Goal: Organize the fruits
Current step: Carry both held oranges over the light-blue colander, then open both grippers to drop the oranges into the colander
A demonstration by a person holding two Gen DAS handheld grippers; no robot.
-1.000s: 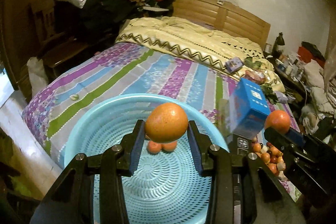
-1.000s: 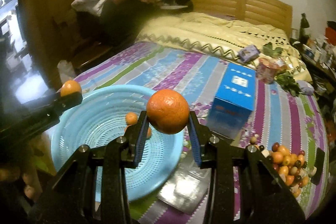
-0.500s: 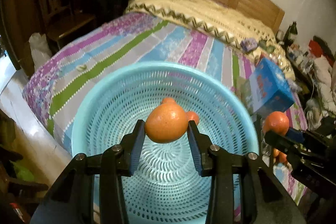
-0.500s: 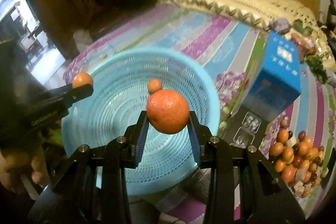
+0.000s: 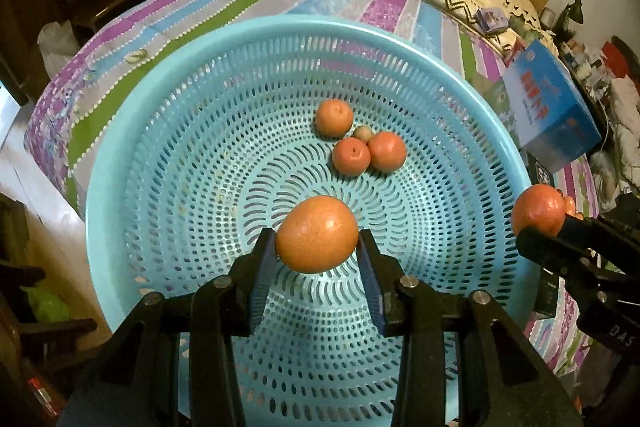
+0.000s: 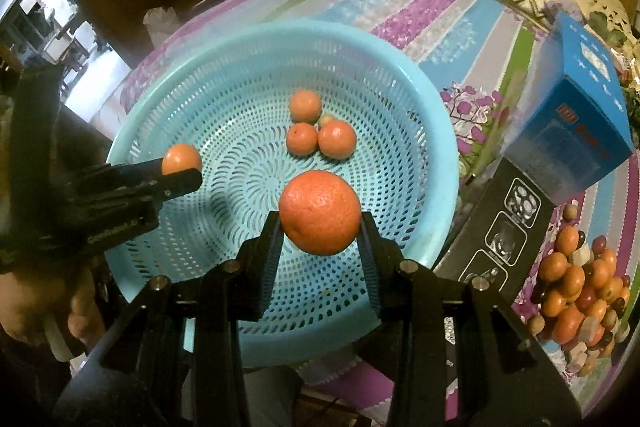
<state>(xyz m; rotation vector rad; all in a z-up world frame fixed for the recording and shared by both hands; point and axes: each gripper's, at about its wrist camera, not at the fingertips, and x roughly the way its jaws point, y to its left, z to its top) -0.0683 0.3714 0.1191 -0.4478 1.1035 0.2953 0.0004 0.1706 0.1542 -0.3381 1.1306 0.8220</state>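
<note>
My left gripper (image 5: 317, 259) is shut on an orange (image 5: 317, 234) and hangs over the middle of a light blue perforated basket (image 5: 168, 75). My right gripper (image 6: 320, 239) is shut on a second orange (image 6: 320, 211) above the basket (image 6: 432, 131), nearer its right side. Three small oranges (image 5: 351, 155) and a tiny pale fruit lie together on the basket floor. In the right wrist view the left gripper (image 6: 180, 173) comes in from the left with its orange (image 6: 181, 158). The right gripper's orange (image 5: 538, 209) shows at the right edge of the left wrist view.
The basket rests on a bed with a striped purple, blue and green sheet (image 6: 420, 11). A blue box (image 6: 576, 115) and a black box (image 6: 496, 227) stand right of the basket. A heap of mixed small fruits (image 6: 576, 287) lies at the far right. A hand (image 6: 36, 303) holds the left gripper.
Both grippers have tilted down and sunk toward the basket, each still clamping its orange. The basket now fills much more of both views.
</note>
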